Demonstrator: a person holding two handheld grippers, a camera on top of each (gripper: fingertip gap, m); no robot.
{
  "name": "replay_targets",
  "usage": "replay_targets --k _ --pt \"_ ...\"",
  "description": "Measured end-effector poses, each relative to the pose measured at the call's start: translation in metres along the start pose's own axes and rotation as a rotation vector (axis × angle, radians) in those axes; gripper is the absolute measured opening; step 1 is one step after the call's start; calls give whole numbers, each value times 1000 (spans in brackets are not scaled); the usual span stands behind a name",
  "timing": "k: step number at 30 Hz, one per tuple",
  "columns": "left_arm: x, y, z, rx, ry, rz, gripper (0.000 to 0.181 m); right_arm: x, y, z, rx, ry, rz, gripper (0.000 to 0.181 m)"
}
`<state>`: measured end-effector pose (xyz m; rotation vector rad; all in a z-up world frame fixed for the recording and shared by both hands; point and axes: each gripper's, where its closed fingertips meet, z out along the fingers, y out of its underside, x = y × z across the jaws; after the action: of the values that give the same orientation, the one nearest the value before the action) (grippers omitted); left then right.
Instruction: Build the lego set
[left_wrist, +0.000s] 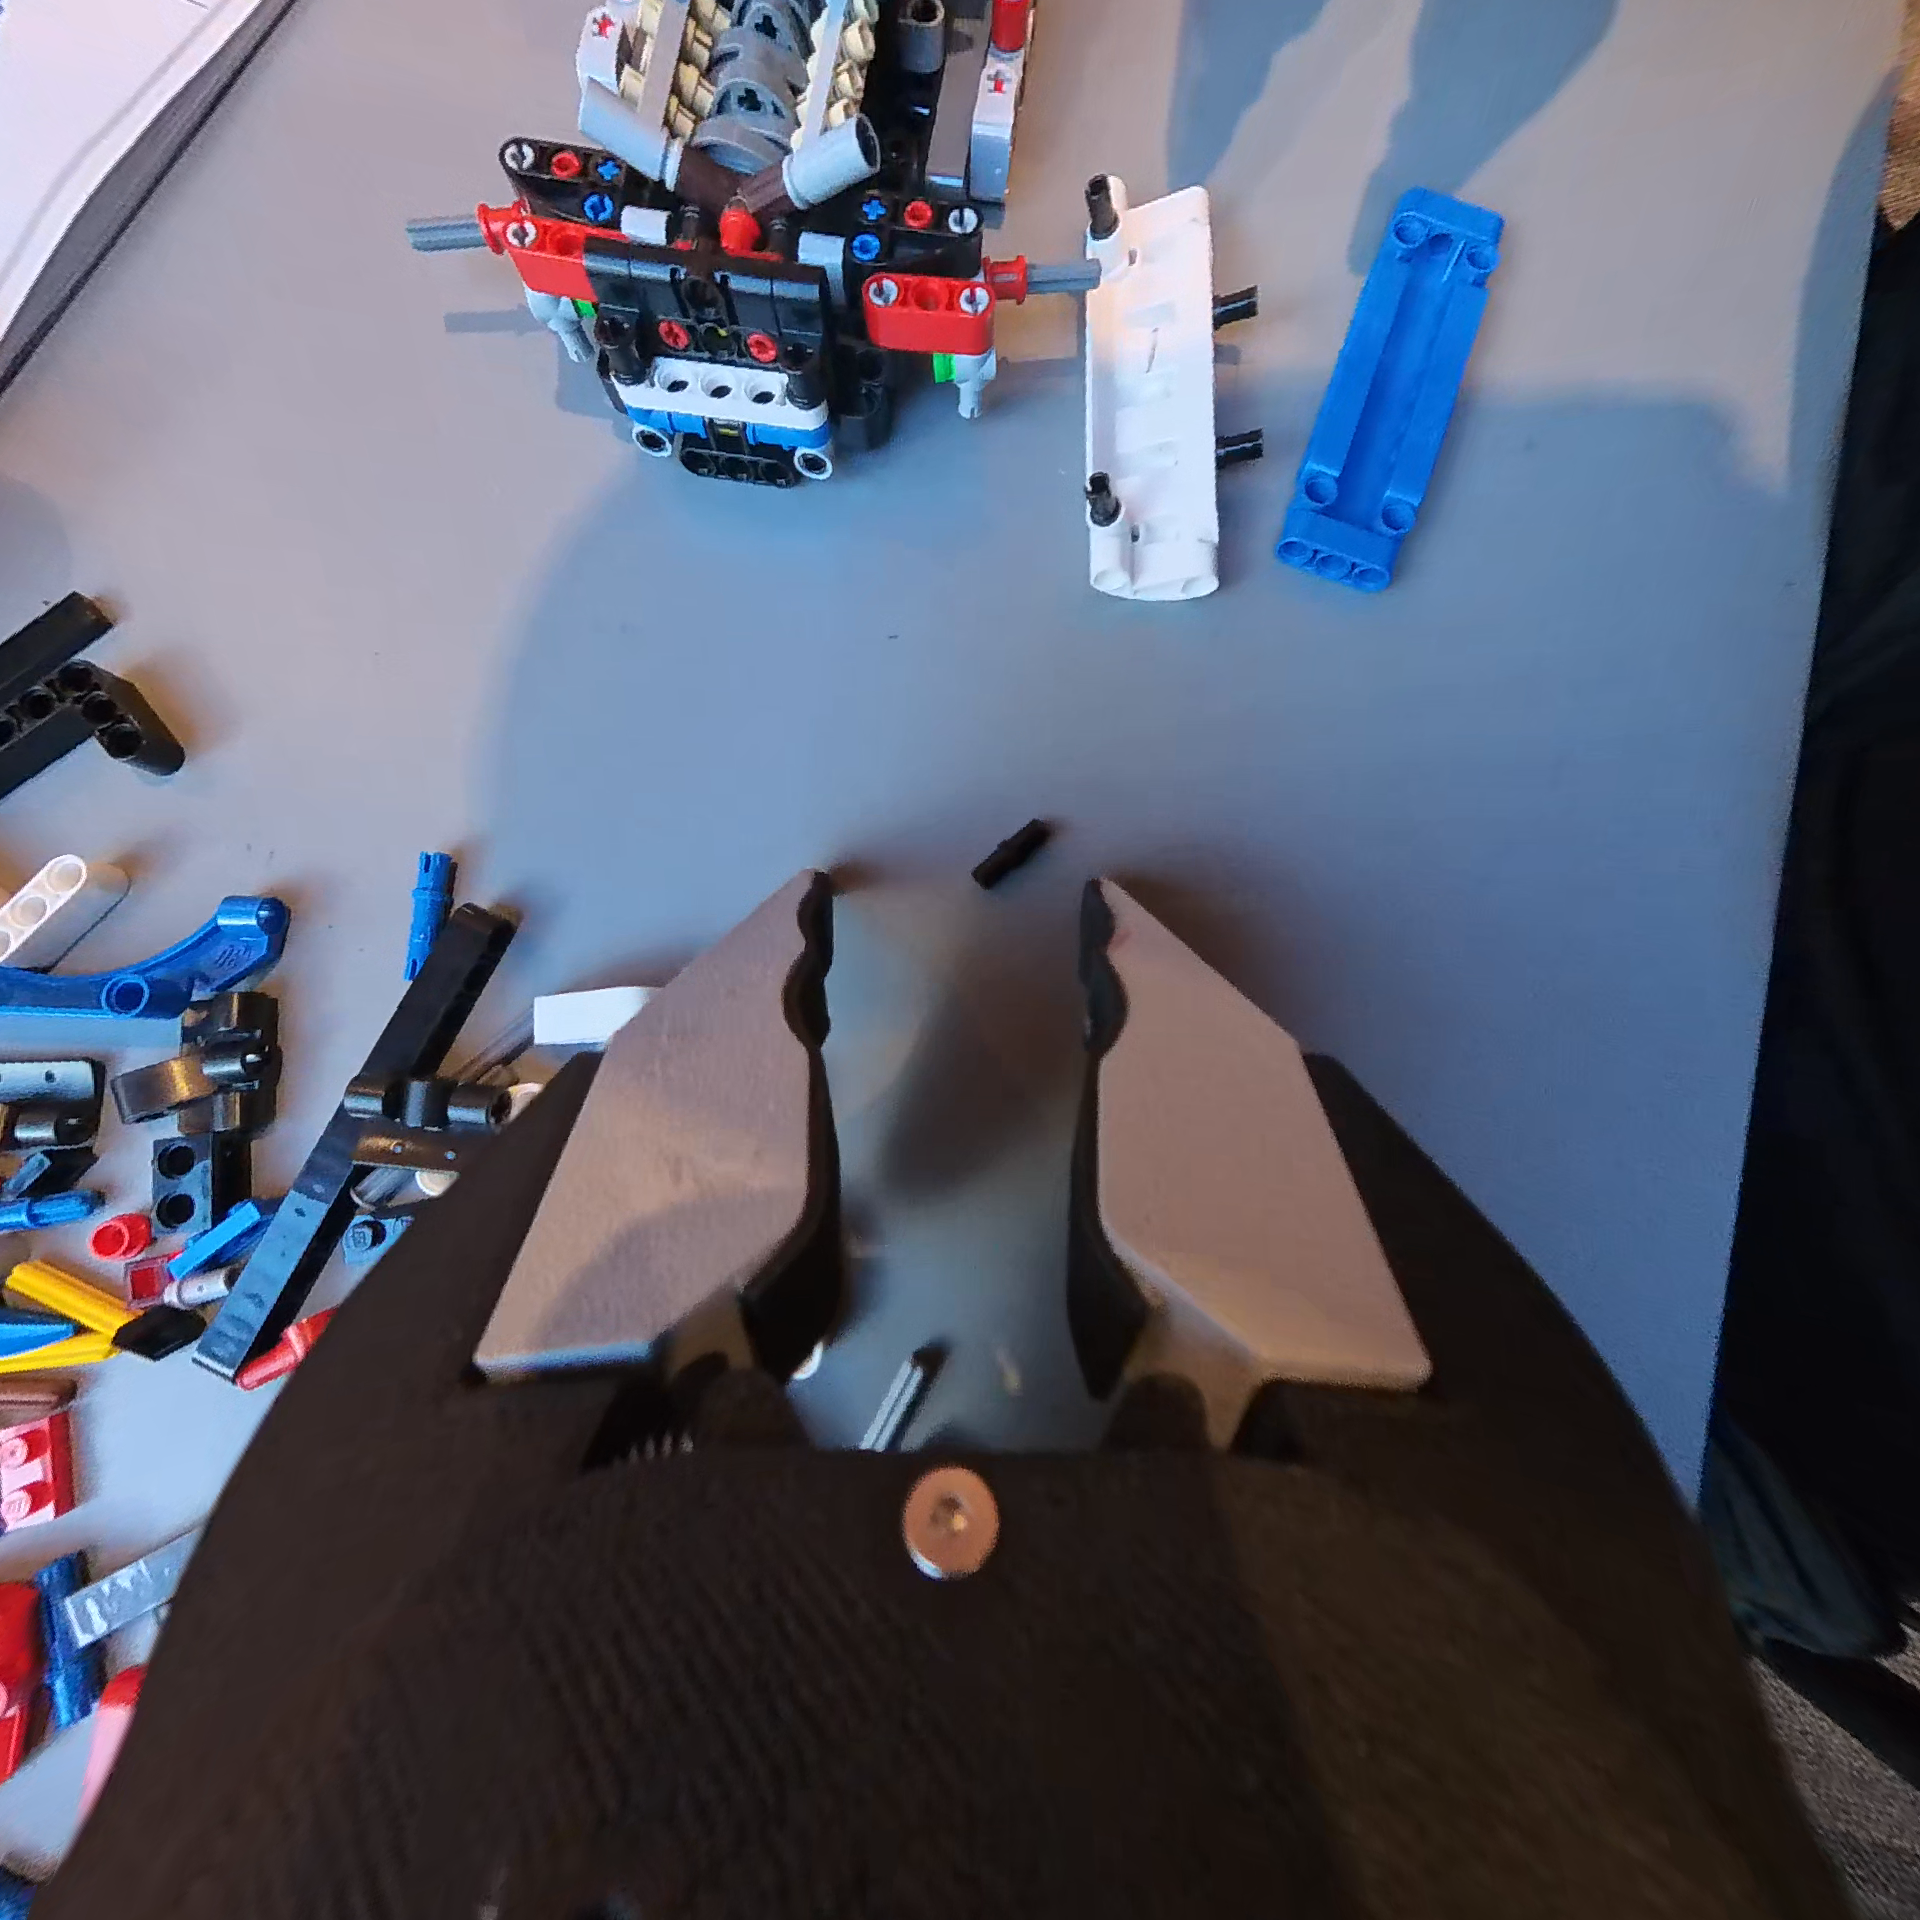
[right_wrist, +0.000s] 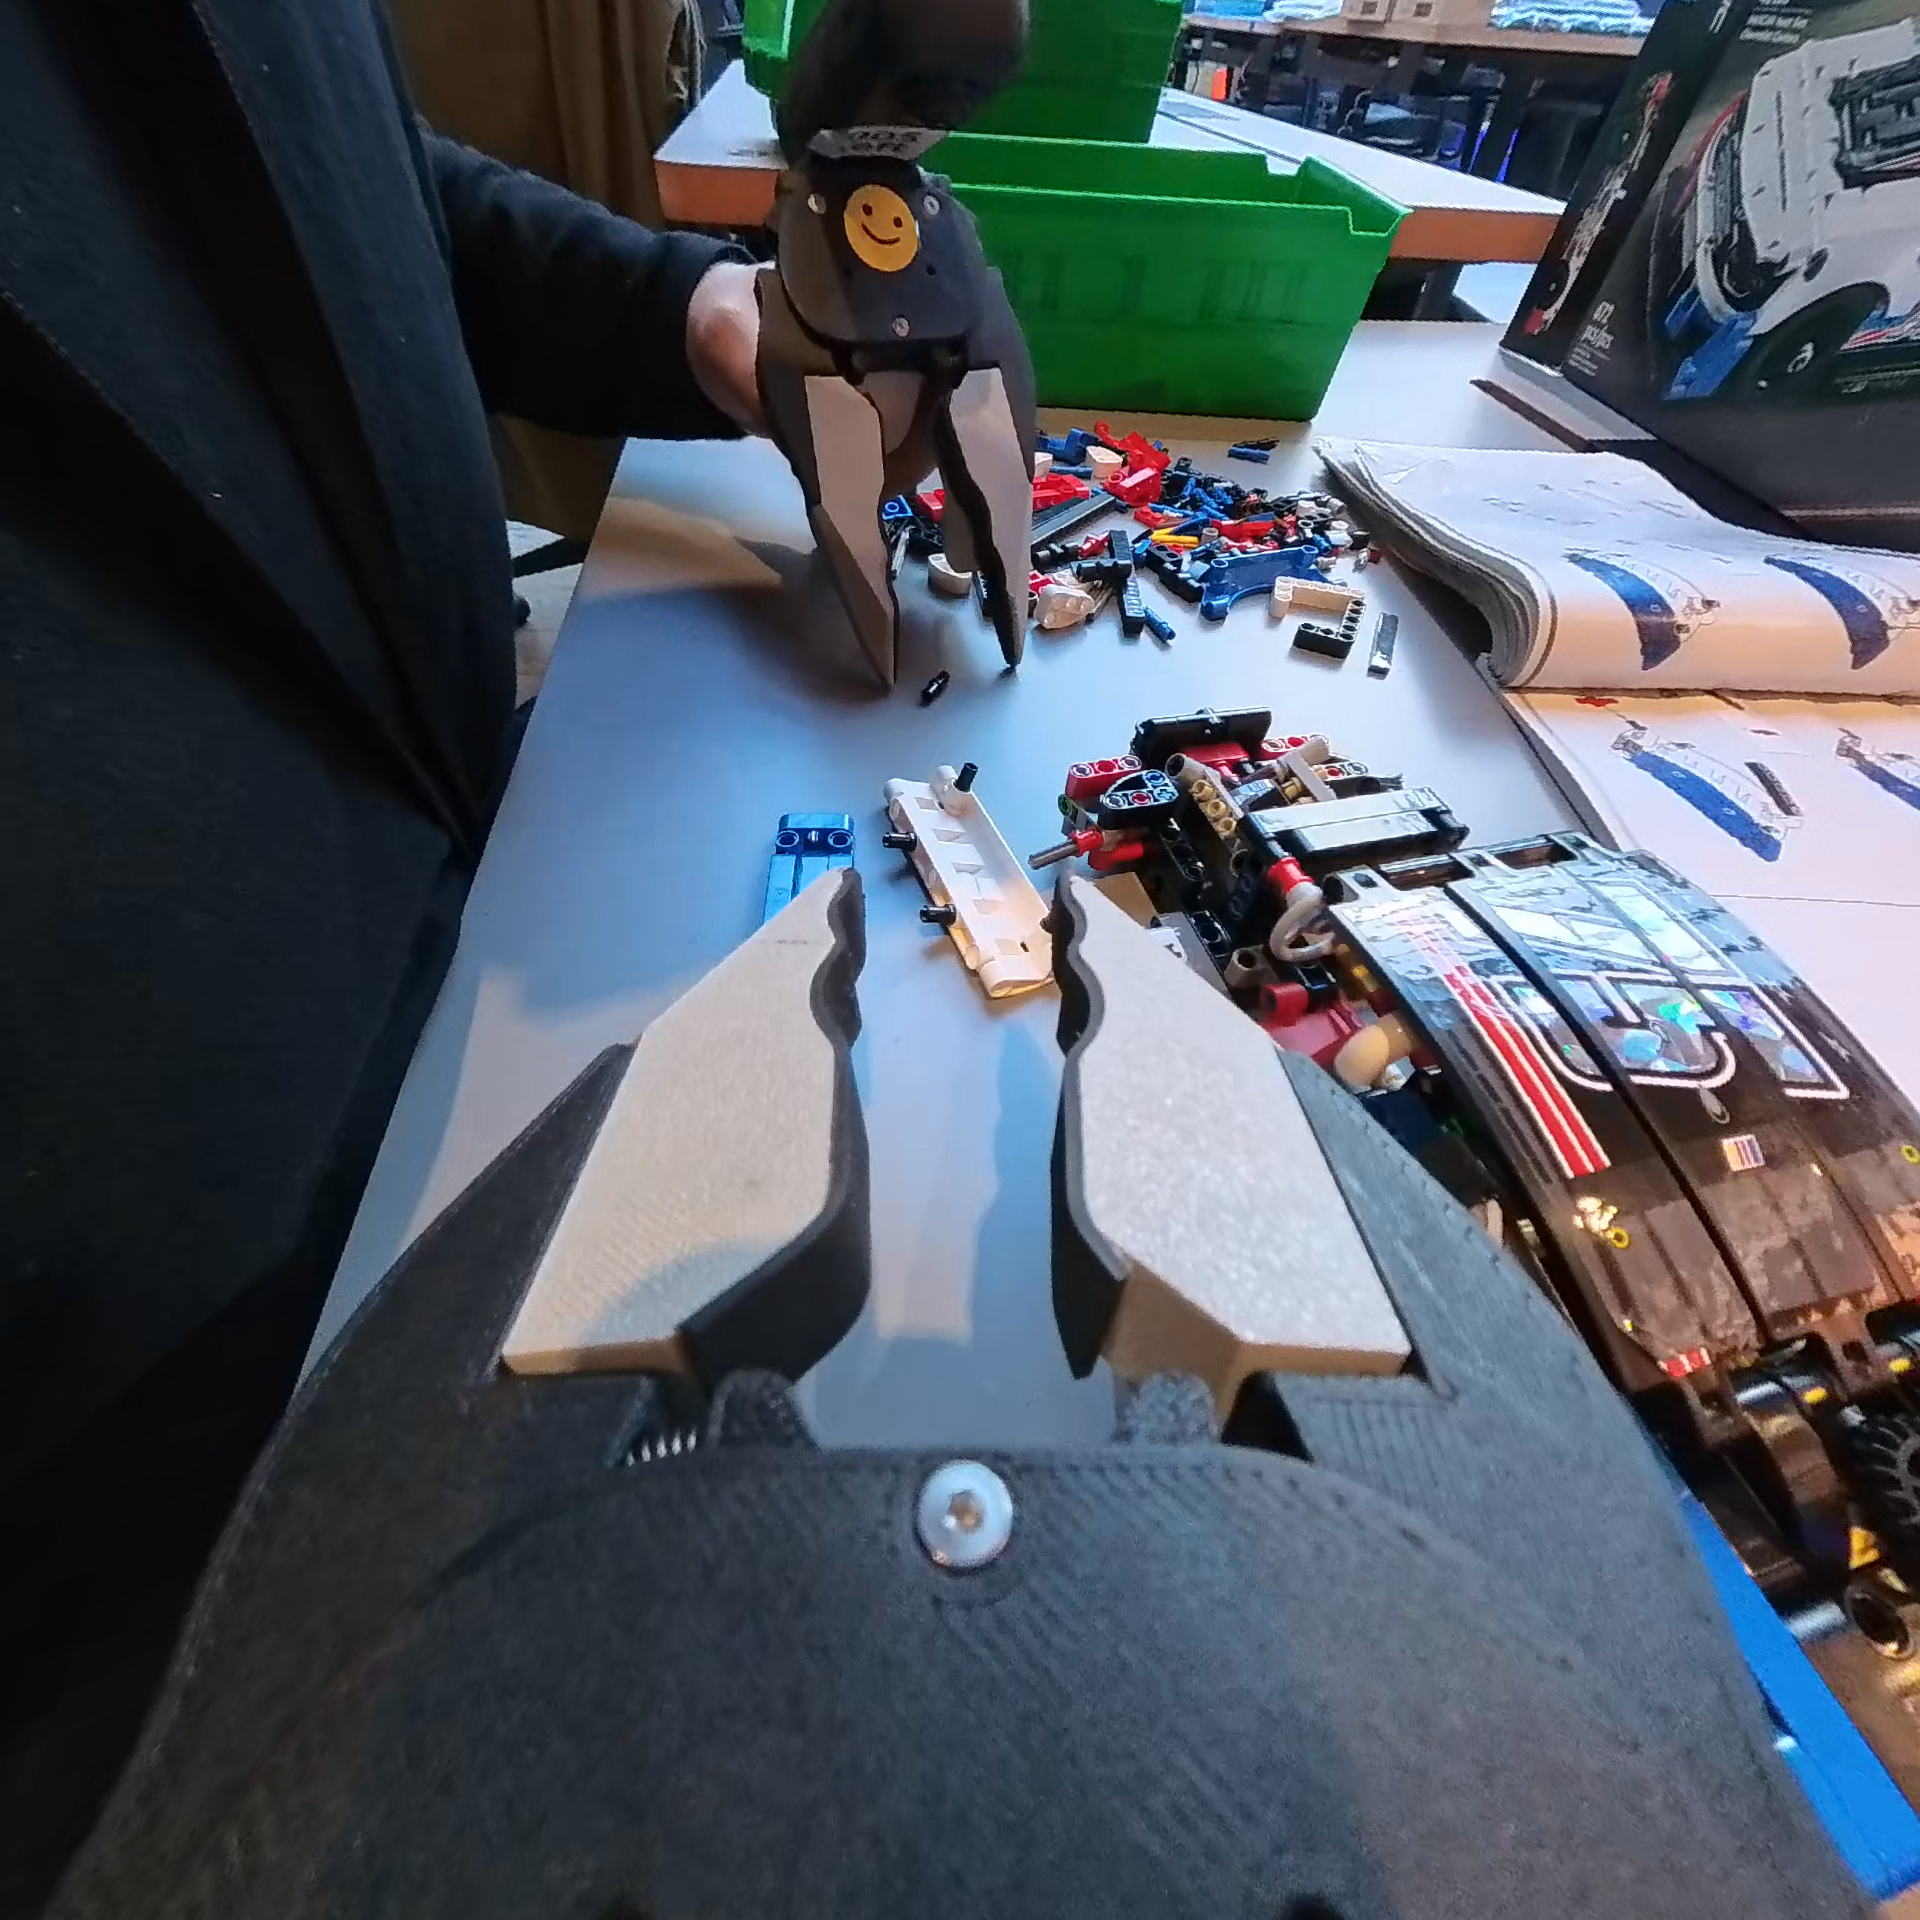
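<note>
left hand-held gripper (left_wrist: 956, 883) apart, tips seemingly on table beside black pin (left_wrist: 1011, 853) | right hand-held gripper (right_wrist: 956, 914) apart, empty

One white panel (left_wrist: 1151, 400), one blue panel (left_wrist: 1390, 390), one loose black pin (left_wrist: 1011, 853), two tongs (left_wrist: 956, 894).

A small black pin (left_wrist: 1011, 853) lies flat on the grey counter (left_wrist: 727, 675) just beyond the left tool's (left_wrist: 956, 894) parted tips; farther ahead lie a white panel (left_wrist: 1151, 395), blue panel (left_wrist: 1390, 390) and half-built car (left_wrist: 727, 260).
</note>
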<state>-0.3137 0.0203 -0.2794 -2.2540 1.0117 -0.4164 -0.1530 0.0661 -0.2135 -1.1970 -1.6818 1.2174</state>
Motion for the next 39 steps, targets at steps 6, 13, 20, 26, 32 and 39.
replay_targets --k 6,13,20,26,32,39 --pt "2 0 0 13 1 -31 46 -1 0 0 3 3 -17 34" --pt "2 -2 -1 29 22 -69 46 -1 -3 -3 28 18 -30 34" --pt "7 0 -1 17 8 -41 46 -1 -2 -2 19 22 -34 34" --pt "11 0 1 -3 -7 23 46 1 -3 -3 22 37 -34 35" --pt "17 -2 2 10 0 25 47 -7 6 1 -46 71 -100 34" --pt "26 2 0 -2 -2 37 45 -32 22 16 -187 28 -135 35"
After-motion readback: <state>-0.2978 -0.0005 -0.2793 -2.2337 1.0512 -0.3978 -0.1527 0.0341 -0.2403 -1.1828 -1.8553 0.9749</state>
